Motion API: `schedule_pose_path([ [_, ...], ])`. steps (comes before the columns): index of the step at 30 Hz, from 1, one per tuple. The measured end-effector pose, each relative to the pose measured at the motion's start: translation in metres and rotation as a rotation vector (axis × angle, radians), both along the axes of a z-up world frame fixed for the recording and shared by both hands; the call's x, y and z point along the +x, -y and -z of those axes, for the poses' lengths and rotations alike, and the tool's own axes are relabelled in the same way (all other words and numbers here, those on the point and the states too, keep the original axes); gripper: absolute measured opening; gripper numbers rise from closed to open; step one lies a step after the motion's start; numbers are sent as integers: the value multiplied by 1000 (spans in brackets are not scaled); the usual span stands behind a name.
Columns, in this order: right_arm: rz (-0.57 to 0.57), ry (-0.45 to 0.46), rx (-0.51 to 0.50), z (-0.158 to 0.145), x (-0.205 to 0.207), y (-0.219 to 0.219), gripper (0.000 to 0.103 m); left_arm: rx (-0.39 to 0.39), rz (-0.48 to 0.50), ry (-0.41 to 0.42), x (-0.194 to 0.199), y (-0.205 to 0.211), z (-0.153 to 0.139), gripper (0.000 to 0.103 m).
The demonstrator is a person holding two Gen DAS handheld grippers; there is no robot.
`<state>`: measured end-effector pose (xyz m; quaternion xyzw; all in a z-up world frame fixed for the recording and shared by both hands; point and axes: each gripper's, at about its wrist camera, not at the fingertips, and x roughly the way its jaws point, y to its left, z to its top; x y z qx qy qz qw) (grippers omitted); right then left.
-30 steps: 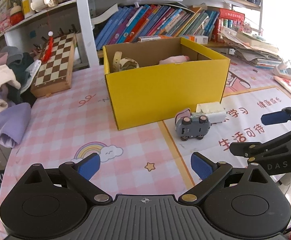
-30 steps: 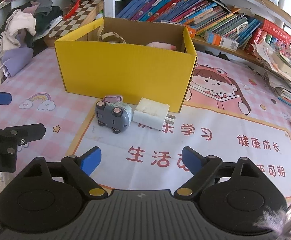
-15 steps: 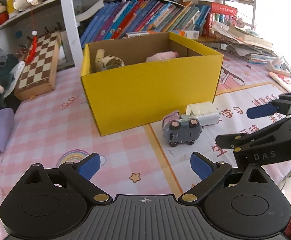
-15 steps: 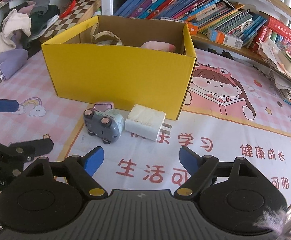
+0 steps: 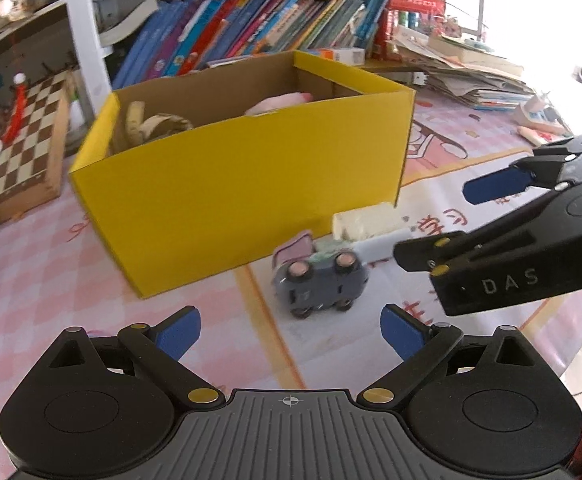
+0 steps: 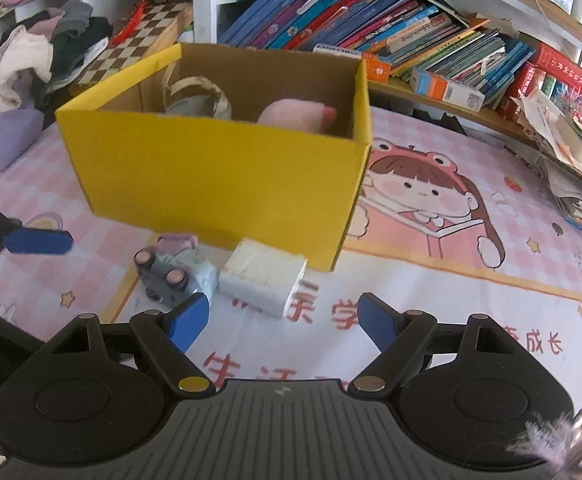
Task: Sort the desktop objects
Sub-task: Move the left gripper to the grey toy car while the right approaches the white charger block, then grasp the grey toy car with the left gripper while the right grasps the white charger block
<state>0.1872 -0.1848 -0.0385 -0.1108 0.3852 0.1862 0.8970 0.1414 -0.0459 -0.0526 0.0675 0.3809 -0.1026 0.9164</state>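
Two fisheye views, each looking forward from just behind its own claw, low over the worktop [image 5: 51, 264]. The left wrist view faces the yellow box [image 5: 247, 192] from its left front; the right wrist view faces it from the right. Both share the box, a nearby grey toy car [image 6: 175, 276], and the bookshelf [image 6: 371, 36] behind.

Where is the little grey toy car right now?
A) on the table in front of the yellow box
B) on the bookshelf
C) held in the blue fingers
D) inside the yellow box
A: the grey toy car stands on the table mat in front of the yellow box, beside the white charger plug, and both grippers are open and not touching it.
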Motion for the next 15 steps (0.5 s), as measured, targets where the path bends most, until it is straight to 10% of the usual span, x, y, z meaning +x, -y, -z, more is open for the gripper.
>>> schedule_pose_path([
  [15,-6,-47,19,7,30,10,82,-60,-40,-41,36,8,15,80],
])
